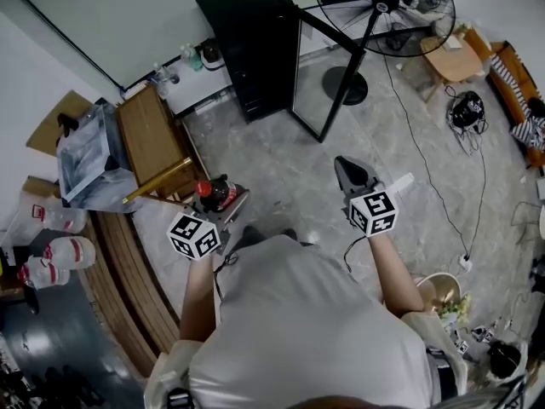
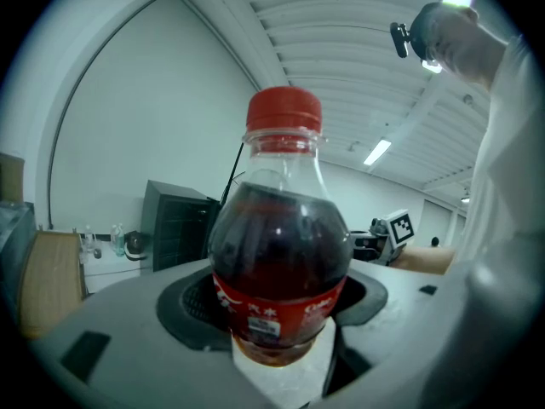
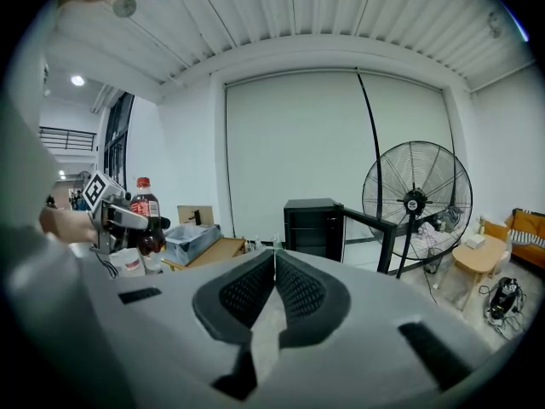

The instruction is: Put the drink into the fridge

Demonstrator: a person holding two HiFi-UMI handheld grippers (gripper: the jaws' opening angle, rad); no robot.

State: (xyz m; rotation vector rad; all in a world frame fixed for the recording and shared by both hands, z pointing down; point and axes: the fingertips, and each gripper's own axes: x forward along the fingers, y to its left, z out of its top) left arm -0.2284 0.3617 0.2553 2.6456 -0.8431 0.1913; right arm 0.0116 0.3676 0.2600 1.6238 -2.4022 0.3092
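Left gripper (image 1: pixel 226 204) pinches the cola bottle (image 2: pixel 279 254) upright between its jaws, right gripper (image 3: pixel 272 267) is pressed together, empty; the black fridge (image 1: pixel 247 45) ahead stands open.

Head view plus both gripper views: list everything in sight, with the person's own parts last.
cola bottle: one, red cap and label, dark drink, between the left gripper's jaws
fridge: one, black, door open, by the far wall
pedestal fan: one, black, right of the fridge
wooden table: one, brown, at the left
left gripper: one, grey, closed on the cola bottle
right gripper: one, grey, jaws together, empty
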